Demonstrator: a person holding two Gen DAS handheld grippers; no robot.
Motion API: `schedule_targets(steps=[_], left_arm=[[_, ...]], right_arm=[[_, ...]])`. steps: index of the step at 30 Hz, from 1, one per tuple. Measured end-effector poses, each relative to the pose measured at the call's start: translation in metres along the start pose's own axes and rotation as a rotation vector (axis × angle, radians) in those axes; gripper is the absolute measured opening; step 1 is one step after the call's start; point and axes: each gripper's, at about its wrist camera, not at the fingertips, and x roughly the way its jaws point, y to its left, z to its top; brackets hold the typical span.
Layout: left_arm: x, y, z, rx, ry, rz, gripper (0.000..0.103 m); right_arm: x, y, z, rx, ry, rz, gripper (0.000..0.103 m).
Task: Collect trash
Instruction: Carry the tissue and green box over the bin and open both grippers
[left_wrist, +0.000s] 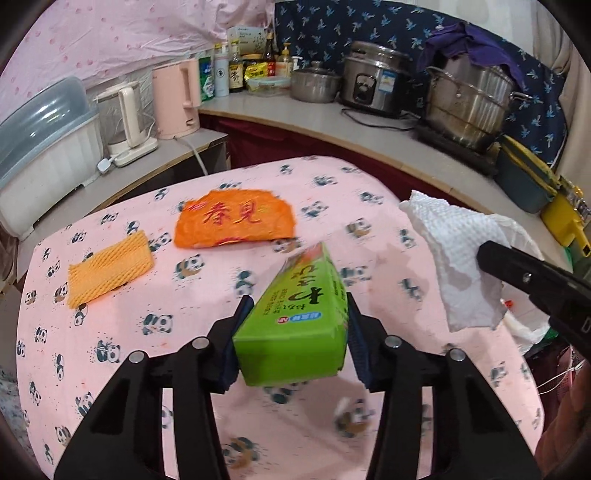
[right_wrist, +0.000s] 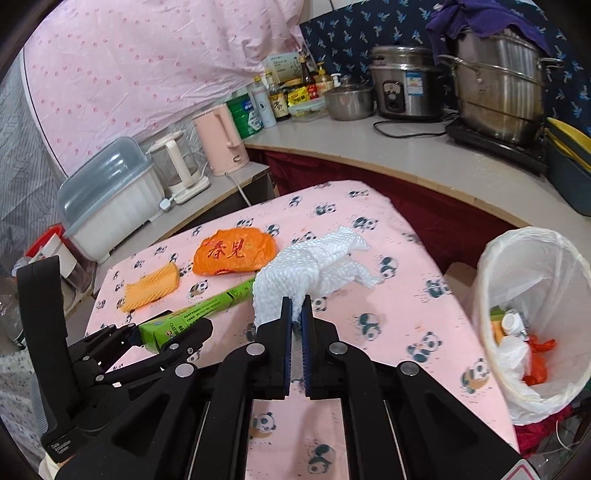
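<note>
My left gripper (left_wrist: 297, 306) is shut on a green carton (left_wrist: 295, 314) and holds it clear of the pink panda tablecloth (left_wrist: 388, 206). The right wrist view shows the same carton (right_wrist: 207, 308) in the left gripper (right_wrist: 173, 332). My right gripper (right_wrist: 295, 306) is shut on a crumpled white paper towel (right_wrist: 314, 269), which hangs at the right of the left wrist view as the paper towel (left_wrist: 458, 258). On the cloth lie an orange plastic bag (left_wrist: 236, 221) with red characters and an orange foam net (left_wrist: 110, 267).
A bin with a white liner (right_wrist: 495, 258) stands off the table's right edge and has trash inside. Behind the table a counter (right_wrist: 424, 155) carries a steel pot, a rice cooker, bottles and two kettles. A covered dish box (right_wrist: 107, 199) sits at the left.
</note>
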Motion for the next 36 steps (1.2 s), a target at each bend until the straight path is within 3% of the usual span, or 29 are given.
schedule_targets(steps=[20, 29, 36], left_arm=[[-0.02, -0.183, 0.039, 0.154, -0.052, -0.162, 0.043], [-0.002, -0.253, 0.043, 0.225, -0.023, -0.242, 0.043], [0.016, -0.285, 0.033, 0.264, 0.004, -0.283, 0.043]], right_arm=[[-0.097, -0.138, -0.002, 0.142, -0.122, -0.146, 0.005], [-0.122, -0.202, -0.012, 0.218, -0.142, -0.226, 0.005], [-0.129, -0.229, -0.021, 0.252, -0.143, -0.265, 0.005]])
